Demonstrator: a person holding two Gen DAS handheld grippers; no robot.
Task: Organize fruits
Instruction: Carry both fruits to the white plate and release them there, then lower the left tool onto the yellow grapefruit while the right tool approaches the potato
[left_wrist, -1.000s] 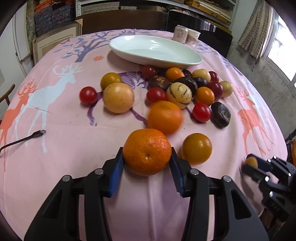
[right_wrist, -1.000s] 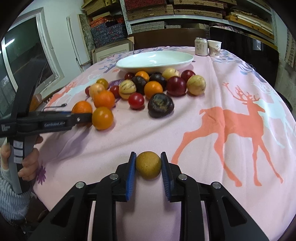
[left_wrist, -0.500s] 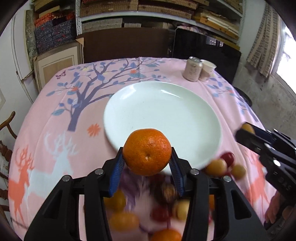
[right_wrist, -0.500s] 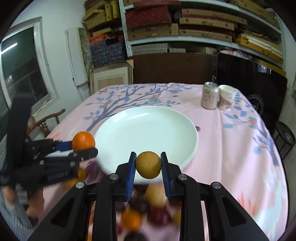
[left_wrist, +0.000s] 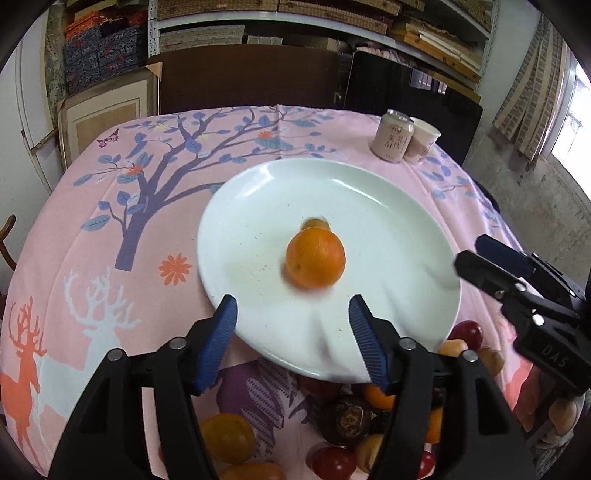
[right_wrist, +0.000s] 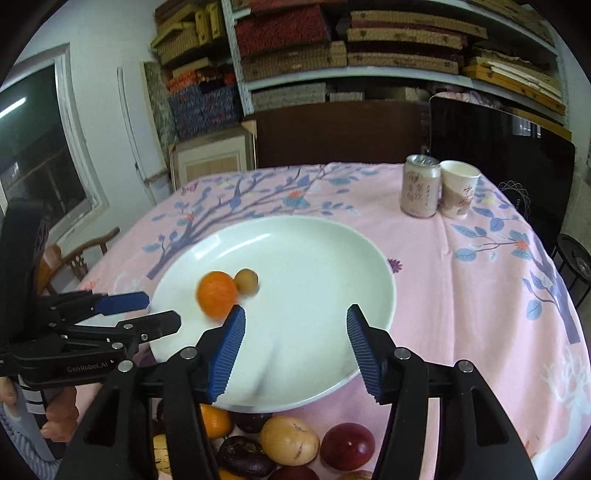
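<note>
Left wrist view: your left hand-held gripper (left_wrist: 291, 325) is opening, empty, as is the right hand-held gripper (right_wrist: 293, 343); orange (left_wrist: 316, 256) and small yellow fruit (right_wrist: 246, 280) roll onto the plate (left_wrist: 388, 229), gathering fruit there.

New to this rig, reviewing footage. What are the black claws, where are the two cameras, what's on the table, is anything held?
No robot arm here: a person holds a two-finger claw in each hand, each with a fisheye camera looking along its fingers. One picture is from the left claw, the other from the right claw; each also shows the other at its edge. On the pink tablecloth sit a white plate, a can, a paper cup and a fruit pile. Nothing is held: both claws' jaws are opening, empty. An orange and a small brown fruit lie blurred on the plate.
</note>
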